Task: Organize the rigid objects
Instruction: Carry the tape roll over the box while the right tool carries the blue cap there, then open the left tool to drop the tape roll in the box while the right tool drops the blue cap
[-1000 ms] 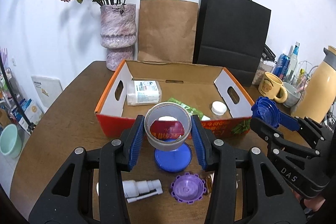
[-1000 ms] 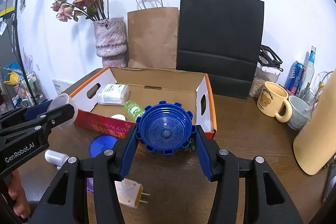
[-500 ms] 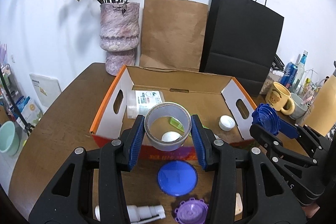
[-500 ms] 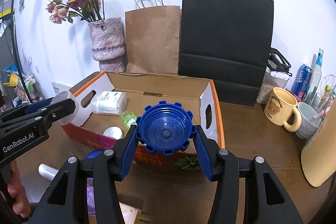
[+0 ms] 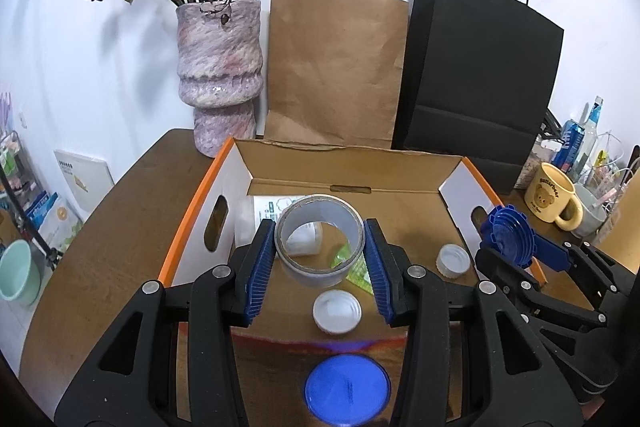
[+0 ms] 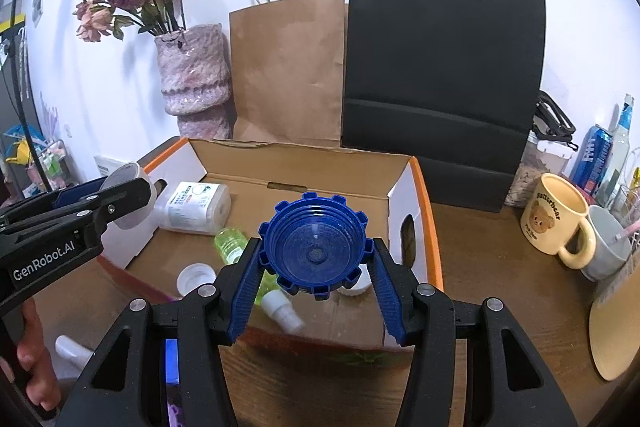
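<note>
Left tool clamps tape roll; right tool clamps blue cap.

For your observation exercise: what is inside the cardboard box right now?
Inside the box: a white labelled bottle, a green bottle and two white caps. The tape roll and blue lid, held above, cover part of the floor.

A cardboard box sits on a table, ahead of both grippers. A tape roll sits between the left gripper's fingers, above the box. A ridged cap sits between the right gripper's fingers. A vase and two paper bags stand behind the box.
</note>
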### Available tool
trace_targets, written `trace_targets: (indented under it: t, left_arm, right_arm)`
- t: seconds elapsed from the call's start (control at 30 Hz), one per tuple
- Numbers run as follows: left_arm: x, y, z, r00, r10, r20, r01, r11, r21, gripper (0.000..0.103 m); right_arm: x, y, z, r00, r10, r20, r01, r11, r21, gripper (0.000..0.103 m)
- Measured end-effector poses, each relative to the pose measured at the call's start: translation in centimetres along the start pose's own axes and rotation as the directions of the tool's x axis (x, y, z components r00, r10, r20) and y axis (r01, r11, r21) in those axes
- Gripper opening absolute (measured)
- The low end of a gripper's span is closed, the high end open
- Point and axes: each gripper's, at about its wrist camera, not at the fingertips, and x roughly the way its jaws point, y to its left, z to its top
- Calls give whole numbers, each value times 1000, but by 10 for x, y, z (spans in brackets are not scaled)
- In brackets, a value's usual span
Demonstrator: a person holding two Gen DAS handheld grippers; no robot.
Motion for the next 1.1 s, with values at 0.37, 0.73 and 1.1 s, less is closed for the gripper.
trace_targets:
  t: [0.37,0.73,1.1]
  left_arm:
    - [28,0,10,999,37,3,-37,999,27,40]
    - [45,5,12,997,75,2,-75,996,52,40]
    - [33,6,12,998,55,44,-58,996,61,103]
  right_arm:
    - [27,-4,11,1000,-6,-9,6,1000,-13,57]
    - [43,-5,12,1000,-9,-29,8,1000,-28,57]
    - [38,-5,8,1000,-4,-24,4,1000,-30,83]
